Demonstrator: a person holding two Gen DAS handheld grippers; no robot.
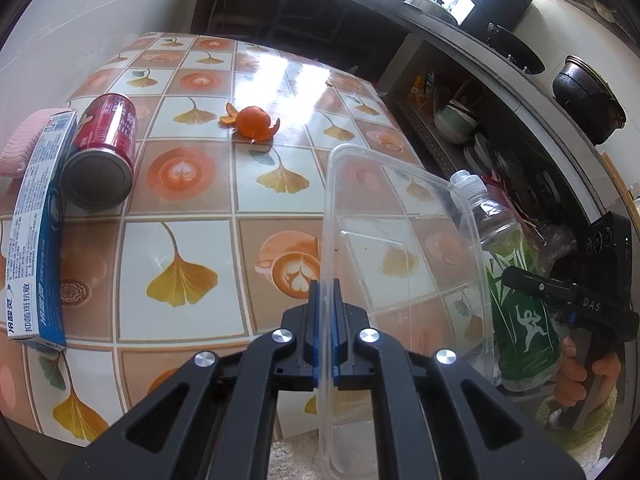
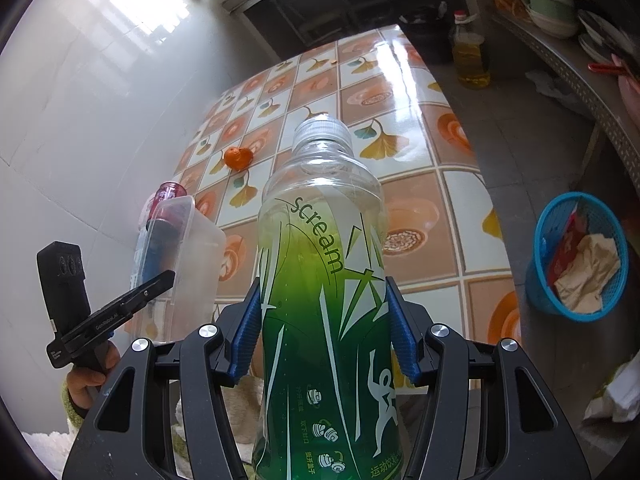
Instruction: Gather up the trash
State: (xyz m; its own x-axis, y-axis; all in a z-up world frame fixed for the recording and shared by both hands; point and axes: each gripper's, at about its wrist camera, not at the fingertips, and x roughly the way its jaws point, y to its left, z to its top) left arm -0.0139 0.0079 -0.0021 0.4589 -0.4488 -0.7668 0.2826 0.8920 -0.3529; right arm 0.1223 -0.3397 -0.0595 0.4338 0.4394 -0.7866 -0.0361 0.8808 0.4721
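Observation:
My left gripper (image 1: 327,294) is shut on the rim of a clear plastic food container (image 1: 400,240) and holds it above the near edge of the tiled table (image 1: 192,200). The container also shows in the right wrist view (image 2: 188,248). My right gripper (image 2: 322,320) is shut on a green-labelled plastic bottle (image 2: 320,280), held upright off the table's near side; it also shows in the left wrist view (image 1: 516,288). On the table lie a red can (image 1: 104,148) on its side, a toothpaste box (image 1: 40,232) and orange peel (image 1: 254,122).
A blue basket (image 2: 576,256) with paper and wrappers stands on the floor right of the table. An oil bottle (image 2: 470,56) stands on the floor beyond. Shelves with bowls (image 1: 456,124) and pots run along the right. A pink cloth (image 1: 20,144) lies at the table's left.

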